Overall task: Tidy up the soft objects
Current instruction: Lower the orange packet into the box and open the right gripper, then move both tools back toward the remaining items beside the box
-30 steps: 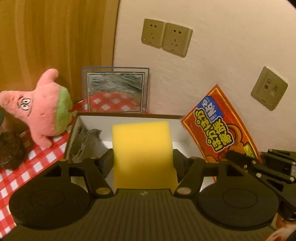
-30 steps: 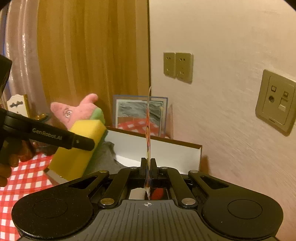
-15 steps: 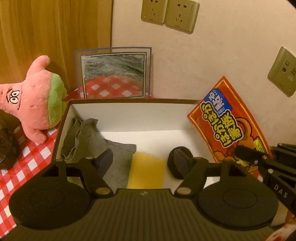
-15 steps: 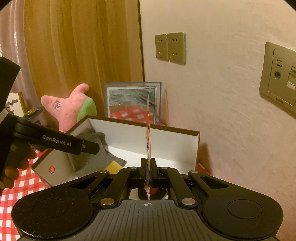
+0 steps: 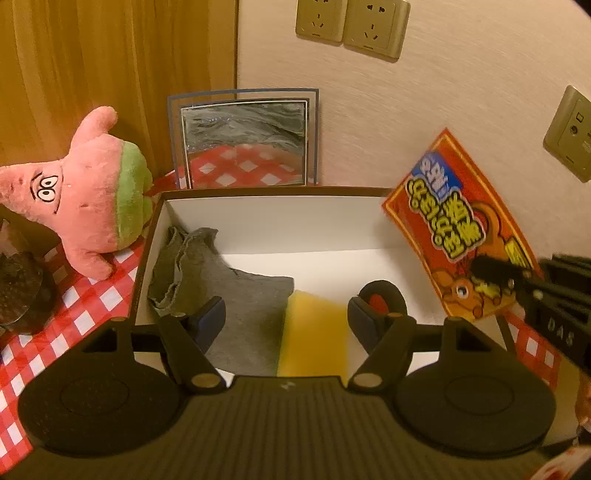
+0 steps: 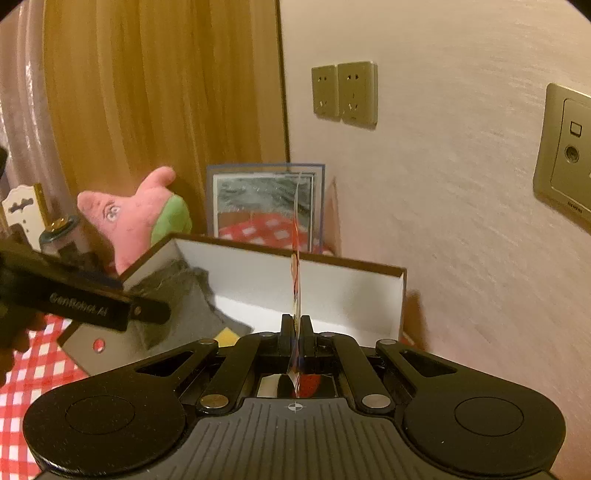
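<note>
A white-lined box [image 5: 280, 218] [image 6: 332, 280] stands on the checked cloth. Inside it lie a grey cloth [image 5: 229, 295] [image 6: 177, 295] at the left and a yellow sponge [image 5: 314, 332] [image 6: 227, 336] beside it. My left gripper [image 5: 286, 314] hangs open over the box, its jaws wide apart above the sponge and not touching it. My right gripper [image 6: 296, 325] is shut on a thin red and orange packet [image 5: 461, 229] [image 6: 295, 266], held on edge over the box's right side. A pink and green starfish plush [image 5: 85, 199] [image 6: 136, 218] sits left of the box.
A framed picture [image 5: 243, 140] [image 6: 266, 203] leans on the wall behind the box. Wall sockets [image 5: 351, 26] [image 6: 343, 92] sit above. A dark round object [image 5: 18, 291] stands at the far left on the red checked tablecloth [image 5: 74, 306]. A wooden panel [image 6: 166, 92] rises behind the plush.
The left gripper opened and let go of the yellow sponge, which now lies in the box beside the grey cloth. Both grippers sank a little toward the box.
</note>
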Demonstrator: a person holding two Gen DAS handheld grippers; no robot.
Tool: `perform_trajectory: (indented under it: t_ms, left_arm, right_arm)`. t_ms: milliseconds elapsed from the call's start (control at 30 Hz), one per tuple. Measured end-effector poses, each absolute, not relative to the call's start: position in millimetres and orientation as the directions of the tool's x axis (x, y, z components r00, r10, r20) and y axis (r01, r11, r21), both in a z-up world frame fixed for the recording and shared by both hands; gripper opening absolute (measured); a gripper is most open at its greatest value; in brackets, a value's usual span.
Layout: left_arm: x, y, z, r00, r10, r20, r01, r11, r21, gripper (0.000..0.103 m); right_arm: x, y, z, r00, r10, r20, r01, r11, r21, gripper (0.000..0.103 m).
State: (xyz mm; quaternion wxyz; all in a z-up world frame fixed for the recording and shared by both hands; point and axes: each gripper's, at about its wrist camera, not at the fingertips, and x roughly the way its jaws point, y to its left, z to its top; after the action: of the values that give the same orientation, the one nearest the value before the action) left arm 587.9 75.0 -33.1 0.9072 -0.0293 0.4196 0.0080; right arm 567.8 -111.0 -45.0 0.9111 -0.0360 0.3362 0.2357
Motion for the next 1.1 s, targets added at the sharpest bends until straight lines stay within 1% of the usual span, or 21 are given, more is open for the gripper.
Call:
perform_trajectory:
  t_ms: [67,133,167,233,267,300,333,367,400,533,1100]
  left_arm:
    - [586,75,-33,0.648,-0.006,-0.762,-0.039,0.998,-0.042,0.071]
    - [585,75,-33,0.646,-0.001,-0.763,-0.038,0.999,-0.034,0.071]
    - [584,75,-33,0.645,0.000,-0.764,-0.037,0.999,-0.031,0.071]
    - [580,75,-32,0.645,0.002,-0.765,-0.035,0.999,-0.027,0.071]
    - [578,76,-32,0.645,0.002,-0.764,-0.034,0.999,-0.026,0.071]
    - [575,76,-32,0.644,0.001,-0.765,-0.032,0.999,-0.026,0.071]
    - [573,77,-31,0.644,0.000,-0.765,-0.030,0.999,-0.025,0.071]
    - [569,78,-31,0.643,0.000,-0.766,-0.028,0.999,-0.024,0.071]
    - [565,79,-31,0.643,0.001,-0.766,-0.027,0.999,-0.022,0.071]
    - [549,85,-30,0.636,0.002,-0.772,-0.036,0.999,-0.028,0.071]
    - [450,107,-17,0.638,0.016,-0.770,-0.120,0.990,-0.079,0.071]
  right_arm:
    - [570,-110,-45,0.680,0.414,-0.605,-0.449,0.887,0.103,0.002]
    - [575,-104,-46,0.674,0.400,-0.621,-0.452,0.888,0.082,0.002]
    - [576,-102,-47,0.666,0.400,-0.630,-0.460,0.884,0.076,0.004]
    - [576,-100,-49,0.654,0.408,-0.637,-0.469,0.880,0.082,0.010]
    - [575,-101,-49,0.647,0.411,-0.642,-0.469,0.879,0.090,0.022]
    - [573,-102,-49,0.638,0.416,-0.648,-0.468,0.878,0.103,0.041]
    - [571,-104,-49,0.634,0.421,-0.649,-0.463,0.878,0.118,0.051]
    - [568,-106,-48,0.634,0.426,-0.645,-0.459,0.879,0.129,0.062]
    - [563,-108,-46,0.634,0.436,-0.639,-0.459,0.877,0.143,0.065]
    - [551,-113,-44,0.606,0.440,-0.663,-0.458,0.874,0.162,0.065]
    - [481,-145,-35,0.542,0.470,-0.697,-0.394,0.874,0.283,0.065]
